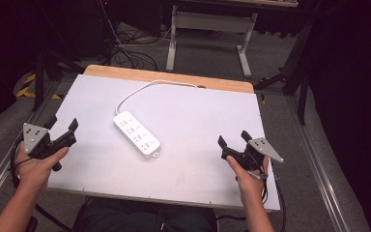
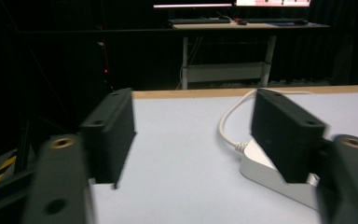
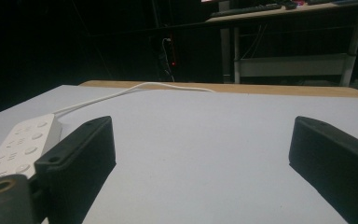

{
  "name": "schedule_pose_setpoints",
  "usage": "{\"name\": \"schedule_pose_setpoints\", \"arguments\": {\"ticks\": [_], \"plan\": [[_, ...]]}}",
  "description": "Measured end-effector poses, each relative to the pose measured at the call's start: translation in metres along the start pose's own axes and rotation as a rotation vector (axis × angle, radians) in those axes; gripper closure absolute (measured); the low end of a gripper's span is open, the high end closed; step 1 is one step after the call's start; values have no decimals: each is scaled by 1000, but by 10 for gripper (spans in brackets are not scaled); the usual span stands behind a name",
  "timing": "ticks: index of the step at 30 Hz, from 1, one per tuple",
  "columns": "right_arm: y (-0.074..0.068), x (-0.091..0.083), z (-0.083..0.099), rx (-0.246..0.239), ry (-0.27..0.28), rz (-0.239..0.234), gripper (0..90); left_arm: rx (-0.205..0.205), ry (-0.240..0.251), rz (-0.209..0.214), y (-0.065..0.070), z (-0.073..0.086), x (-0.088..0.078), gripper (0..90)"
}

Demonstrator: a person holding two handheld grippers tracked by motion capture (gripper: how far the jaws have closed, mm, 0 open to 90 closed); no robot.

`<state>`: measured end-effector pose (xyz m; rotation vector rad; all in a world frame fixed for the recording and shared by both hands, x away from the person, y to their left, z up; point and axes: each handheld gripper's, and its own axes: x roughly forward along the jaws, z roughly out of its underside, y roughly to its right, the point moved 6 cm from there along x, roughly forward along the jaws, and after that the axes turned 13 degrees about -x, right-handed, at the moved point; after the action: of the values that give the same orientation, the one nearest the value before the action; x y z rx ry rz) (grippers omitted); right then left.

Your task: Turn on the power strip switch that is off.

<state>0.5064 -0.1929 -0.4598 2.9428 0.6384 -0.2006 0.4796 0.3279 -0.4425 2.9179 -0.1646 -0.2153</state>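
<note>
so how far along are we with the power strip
Nothing looks done yet. The power strip lies flat mid-table, untouched, its cord curling off toward the far edge. In hand: nothing. The left hand-held gripper and right hand-held gripper are both open, one on each side of the strip and apart from it. The reach and the grasp are both left.

Looking along my right claw [image 3: 205, 154], I see its two black jaws standing wide apart with nothing between them, hovering low over the pale tabletop [image 3: 205, 135]. A white power strip [image 3: 21, 142] lies at the left, partly behind the left jaw, and its white cord [image 3: 135, 87] curves away toward the wooden far edge of the tabletop. Past that edge, in the dark, stands a desk [image 3: 289, 32] with a keyboard [image 3: 247, 10] on top.
</note>
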Motion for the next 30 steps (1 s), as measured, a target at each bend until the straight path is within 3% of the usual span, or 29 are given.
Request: {"name": "schedule_pose_setpoints", "arguments": {"ticks": [5,10,21,30], "plan": [[0,0,0,1,1,-1,78,-2,-18,14,-3,-1,-2,688],[0,0,0,2,2,-1,78,-19,-21,16,-6,-2,-3,822],[0,-1,0,2,3,-2,79,-5,-19,21,-6,-4,-3,900],[-1,-1,0,2,3,-2,80,-5,-29,41,-6,-9,1,900]]}}
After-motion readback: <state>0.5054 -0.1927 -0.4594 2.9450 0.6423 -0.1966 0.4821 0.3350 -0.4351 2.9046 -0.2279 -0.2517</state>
